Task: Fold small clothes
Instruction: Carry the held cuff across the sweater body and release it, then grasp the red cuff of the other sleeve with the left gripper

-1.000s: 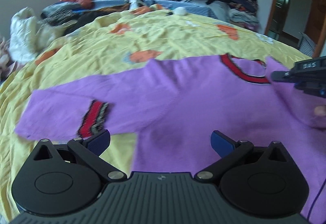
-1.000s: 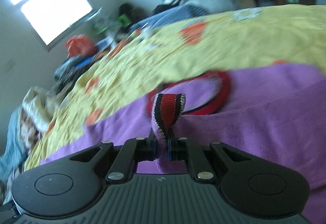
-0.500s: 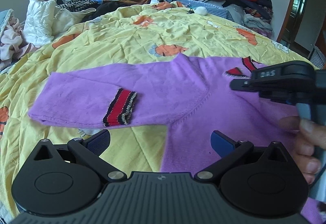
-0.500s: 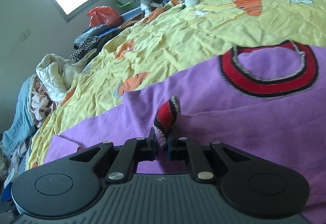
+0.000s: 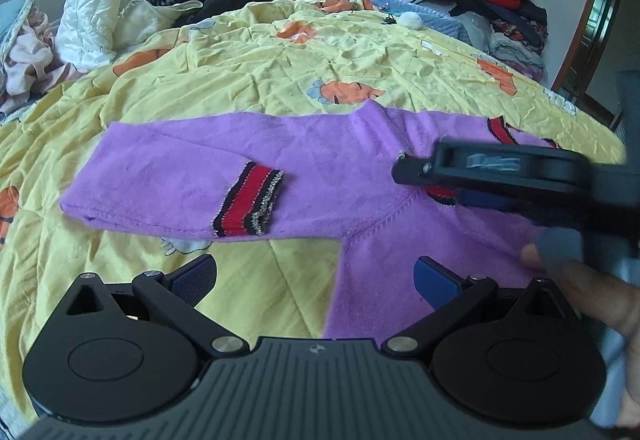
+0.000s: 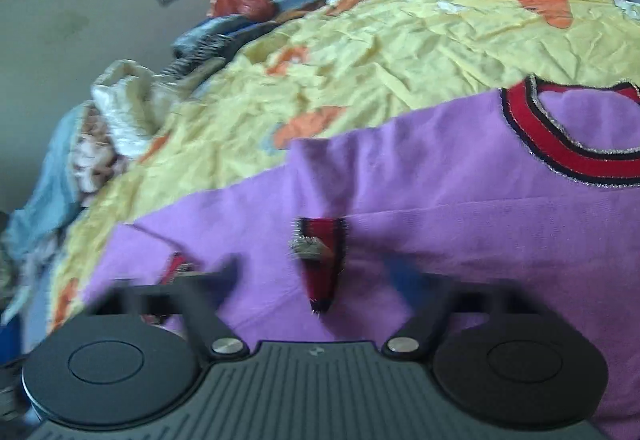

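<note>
- A purple sweater (image 5: pixel 400 232) is spread flat on a bed with a yellow blanket (image 5: pixel 280 79).
- One sleeve (image 5: pixel 192 175) is folded back on itself, so its striped cuff (image 5: pixel 250 201) points toward the body.
- The long side of that sleeve is laid left to right, just ahead of the left gripper (image 5: pixel 316 276).
- The left jaws are spread wide, and nothing is held.
- The right gripper (image 6: pixel 312 272) is blurred; its jaws look spread, with the other cuff (image 6: pixel 320 260) lying loose between them.
- The folded sleeve is nearer the left gripper, so that side is likely best used next.
</note>
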A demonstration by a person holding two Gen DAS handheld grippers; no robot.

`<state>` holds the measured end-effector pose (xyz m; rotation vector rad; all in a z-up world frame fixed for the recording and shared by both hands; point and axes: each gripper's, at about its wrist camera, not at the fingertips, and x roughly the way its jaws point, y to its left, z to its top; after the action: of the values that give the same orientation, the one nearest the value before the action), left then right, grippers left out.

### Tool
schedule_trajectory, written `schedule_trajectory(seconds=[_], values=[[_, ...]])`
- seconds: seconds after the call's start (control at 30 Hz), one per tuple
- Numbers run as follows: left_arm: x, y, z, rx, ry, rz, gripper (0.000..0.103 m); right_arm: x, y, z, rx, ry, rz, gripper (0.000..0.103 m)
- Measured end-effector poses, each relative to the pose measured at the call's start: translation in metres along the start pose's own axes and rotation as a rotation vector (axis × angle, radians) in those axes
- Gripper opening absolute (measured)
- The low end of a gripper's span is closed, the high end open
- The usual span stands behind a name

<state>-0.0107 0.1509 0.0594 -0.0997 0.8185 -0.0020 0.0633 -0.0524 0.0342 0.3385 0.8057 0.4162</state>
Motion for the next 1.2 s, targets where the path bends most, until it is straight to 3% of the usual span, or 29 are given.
schedule_trajectory(seconds=[0.1,0.23,0.37,0.43,0.57,0.7,0.73,0.83,0.93,1.03,1.2], values=[[0.001,-0.001,0.006,-0.035,-0.002,-0.034,0.103,-0.034,-0.002,-0.004,-0.083,-0.068,-0.017,0.095],[0.009,-0.01,0.018,-0.084,-0.01,-0.135,0.103,-0.074,-0.043,-0.011,-0.152,-0.11,-0.233,0.095],[0.026,-0.032,0.032,-0.099,-0.004,-0.236,0.103,-0.108,-0.108,-0.013,-0.127,-0.121,-0.424,0.095],[0.035,-0.048,0.038,-0.085,-0.006,-0.298,0.103,-0.125,-0.143,-0.014,-0.078,-0.124,-0.442,0.095],[0.06,-0.079,0.043,-0.041,-0.029,-0.389,0.103,-0.142,-0.2,-0.018,0.04,-0.123,-0.381,0.095],[0.089,-0.093,0.039,0.004,-0.007,-0.283,0.103,-0.153,-0.221,-0.019,0.049,-0.129,-0.328,0.094],[0.093,-0.091,0.038,0.01,-0.001,-0.255,0.103,-0.152,-0.22,-0.019,0.031,-0.126,-0.348,0.094],[0.092,-0.07,0.028,0.01,-0.012,-0.185,0.103,-0.147,-0.222,-0.022,-0.055,-0.092,-0.515,0.095],[0.084,-0.057,0.022,0.04,-0.027,-0.136,0.103,-0.147,-0.221,-0.025,-0.094,-0.093,-0.524,0.096],[0.072,-0.043,0.021,0.005,-0.036,-0.079,0.103,-0.147,-0.206,-0.02,-0.083,-0.071,-0.575,0.099],[0.055,-0.02,0.026,-0.036,-0.093,-0.007,0.103,-0.149,-0.16,-0.026,-0.144,-0.094,-0.509,0.103]])
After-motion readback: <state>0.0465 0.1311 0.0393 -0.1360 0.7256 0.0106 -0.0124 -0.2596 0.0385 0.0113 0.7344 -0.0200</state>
